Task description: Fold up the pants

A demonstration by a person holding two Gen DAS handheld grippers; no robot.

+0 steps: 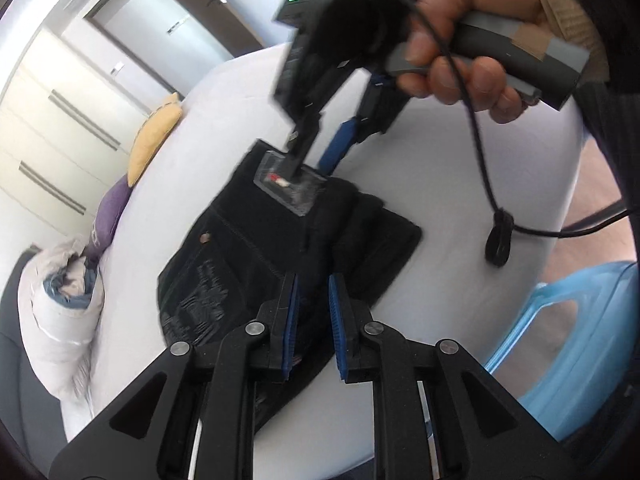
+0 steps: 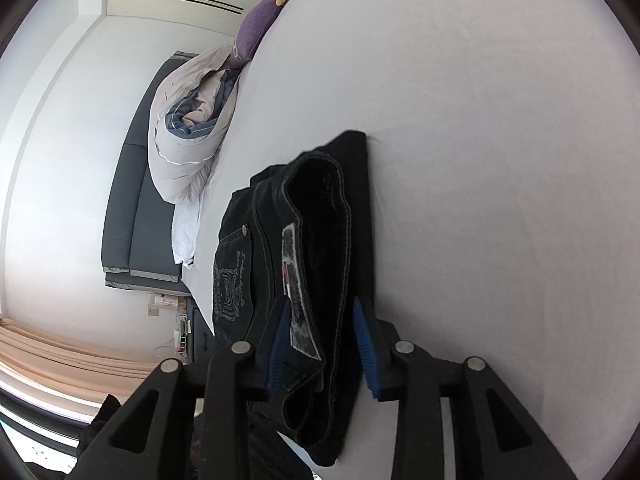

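Black pants (image 1: 280, 248) sit folded on the bed (image 1: 460, 184); both grippers' fingers (image 1: 292, 316) (image 2: 362, 344) are spread, gripping nothing, so we'd just tidy next.

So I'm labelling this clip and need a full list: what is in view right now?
folded black denim pants: one, black, on the bed
white bed sheet: one, white, under the pants
yellow pillow: one, yellow, bed's far edge
purple pillow: one, purple, beside the yellow one
rolled white duvet: one, white and blue-grey, past the purple pillow
blue plastic stool: one, pale blue, beside the bed
left gripper: black, blue pads, over the pants
right gripper: black, blue pads, straddling the waistband
hand: one, holding the right gripper
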